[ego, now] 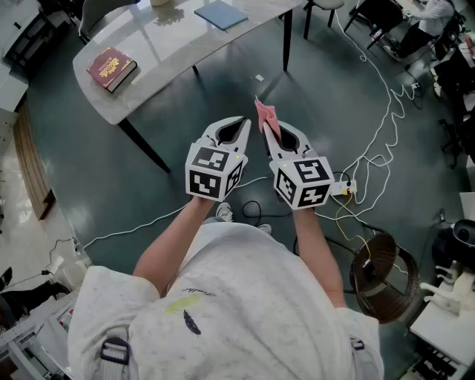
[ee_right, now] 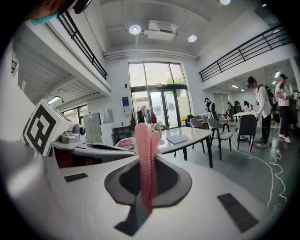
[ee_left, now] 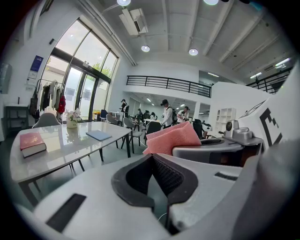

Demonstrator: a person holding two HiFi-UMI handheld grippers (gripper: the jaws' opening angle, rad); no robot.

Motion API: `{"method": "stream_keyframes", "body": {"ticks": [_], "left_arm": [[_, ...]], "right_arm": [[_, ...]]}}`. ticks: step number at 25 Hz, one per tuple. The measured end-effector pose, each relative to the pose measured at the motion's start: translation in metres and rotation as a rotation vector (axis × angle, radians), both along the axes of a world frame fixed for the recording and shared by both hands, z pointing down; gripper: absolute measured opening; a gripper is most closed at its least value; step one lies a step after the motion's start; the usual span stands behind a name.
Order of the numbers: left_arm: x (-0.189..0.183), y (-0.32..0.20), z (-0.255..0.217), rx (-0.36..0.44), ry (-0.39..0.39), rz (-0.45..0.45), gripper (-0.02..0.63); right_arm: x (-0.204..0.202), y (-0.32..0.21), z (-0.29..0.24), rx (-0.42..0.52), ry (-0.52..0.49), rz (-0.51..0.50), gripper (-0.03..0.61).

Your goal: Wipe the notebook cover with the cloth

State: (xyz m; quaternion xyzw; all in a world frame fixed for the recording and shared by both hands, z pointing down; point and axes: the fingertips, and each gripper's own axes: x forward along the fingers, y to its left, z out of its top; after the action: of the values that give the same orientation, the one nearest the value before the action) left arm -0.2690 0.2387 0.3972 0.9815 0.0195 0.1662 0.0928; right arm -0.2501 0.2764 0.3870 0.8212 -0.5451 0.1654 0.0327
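Observation:
A thin blue notebook (ego: pixel 221 14) lies flat on the white table (ego: pixel 159 63), far ahead of both grippers. In the left gripper view the notebook (ee_left: pixel 99 135) sits mid-table, and the right gripper view shows the notebook (ee_right: pixel 176 139) near the table's edge. My right gripper (ego: pixel 269 130) is shut on a pink cloth (ego: pixel 266 116), which sticks up past its tips. The right gripper (ee_right: pixel 148 174) pinches the folded cloth (ee_right: pixel 146 150) upright. Close beside it, my left gripper (ego: pixel 239 128) is shut and holds nothing. The left gripper (ee_left: pixel 151 158) looks past the cloth (ee_left: pixel 171 138). Both hang over the floor.
A red book (ego: pixel 111 68) with gold print lies at the table's left end. White cables (ego: pixel 375 141) trail over the dark floor on the right, near a wicker basket (ego: pixel 382 276). Black table legs (ego: pixel 145 145) stand ahead. Chairs and several people fill the room behind.

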Motion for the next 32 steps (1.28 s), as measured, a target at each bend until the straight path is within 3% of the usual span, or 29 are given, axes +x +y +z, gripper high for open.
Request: {"method": "stream_keyframes", "body": {"ticks": [10,19,26,32], "left_arm": [[0.002,-0.050,0.003,-0.009,-0.005,0.047,0.008],[0.024,-0.061,0.005,-0.005,-0.013,0.072,0.006],[0.063,-0.077,0.014,0.012,-0.042,0.052,0.006],[0.137,-0.098,0.025,0.024,-0.077,0.012,0.006]], "right_arm": [[-0.003,-0.050,0.003,-0.034,0.010,0.032,0.015],[0.026,-0.060,0.001,-0.022,0.003,0.068,0.015],[0.071,-0.083,0.013,-0.005,-0.030,0.021,0.015],[0.144,-0.107,0.025,0.000,-0.043,-0.033,0.015]]}}
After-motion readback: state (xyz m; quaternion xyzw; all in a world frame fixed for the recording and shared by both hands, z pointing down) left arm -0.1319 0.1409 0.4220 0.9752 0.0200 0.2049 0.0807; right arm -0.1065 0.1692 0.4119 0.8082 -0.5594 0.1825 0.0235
